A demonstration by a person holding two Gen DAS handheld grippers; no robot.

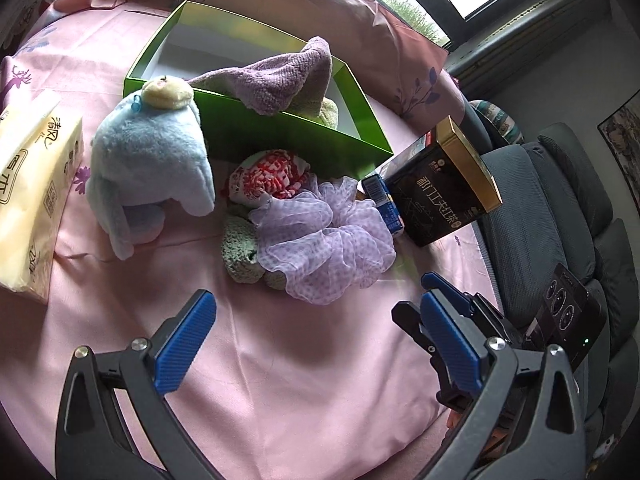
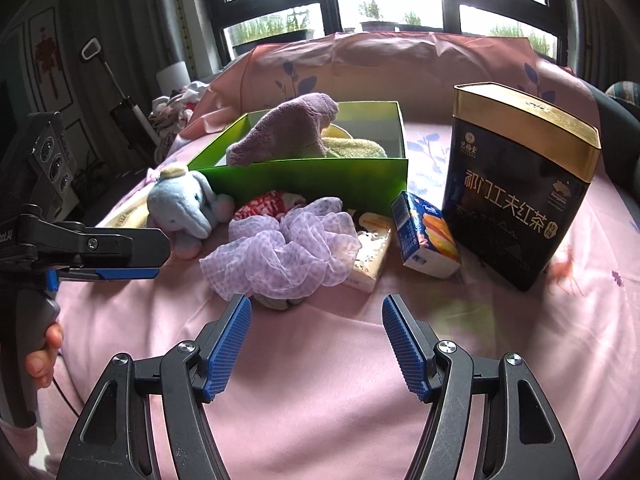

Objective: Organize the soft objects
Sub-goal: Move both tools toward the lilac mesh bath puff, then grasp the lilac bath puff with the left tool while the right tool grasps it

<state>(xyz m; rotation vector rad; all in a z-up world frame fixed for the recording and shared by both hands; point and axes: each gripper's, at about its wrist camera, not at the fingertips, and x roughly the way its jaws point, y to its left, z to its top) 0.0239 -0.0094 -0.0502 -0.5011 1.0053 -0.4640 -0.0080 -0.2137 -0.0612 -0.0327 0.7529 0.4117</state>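
A green box [image 1: 288, 136] [image 2: 320, 184] stands on the pink sheet. A purple towel [image 1: 276, 80] [image 2: 288, 128] hangs over its front wall, and a yellow-green towel [image 2: 352, 146] lies inside. In front of the box are a blue plush elephant [image 1: 152, 160] [image 2: 184, 204], a red-and-white soft piece [image 1: 272, 176] and a lilac mesh pouf [image 1: 328, 240] [image 2: 280, 252] resting on a green knitted item [image 1: 240, 248]. My left gripper [image 1: 316, 296] [image 2: 160, 256] is open, just short of the pouf. My right gripper [image 2: 316, 300] [image 1: 412, 296] is also open and empty, close before the pouf.
A black tea tin [image 2: 516, 200] [image 1: 440, 196], a small blue carton [image 2: 424, 236] and a pale packet [image 2: 372, 252] stand right of the pouf. A yellow tissue pack [image 1: 32, 192] lies at the left. Pink pillows [image 2: 400, 68] are behind, and a dark sofa [image 1: 540, 220] is beside the bed.
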